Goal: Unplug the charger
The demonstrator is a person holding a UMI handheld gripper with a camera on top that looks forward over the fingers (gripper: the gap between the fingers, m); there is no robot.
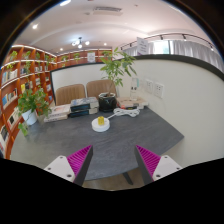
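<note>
grey table (120,140) in a bookshelf-lined (22,75) room; claw (114,160) spread wide above it.

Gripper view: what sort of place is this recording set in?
Probably an office or reading room: bookshelves line one wall, and a grey table with chairs holds potted plants. The gripper is open, with nothing between its fingers.

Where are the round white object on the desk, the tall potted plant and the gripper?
Round white object (100,123), gripper view, its top.
Tall potted plant (119,68), gripper view, its leaves.
Gripper (114,160), gripper view, midway between its open fingers.
</note>
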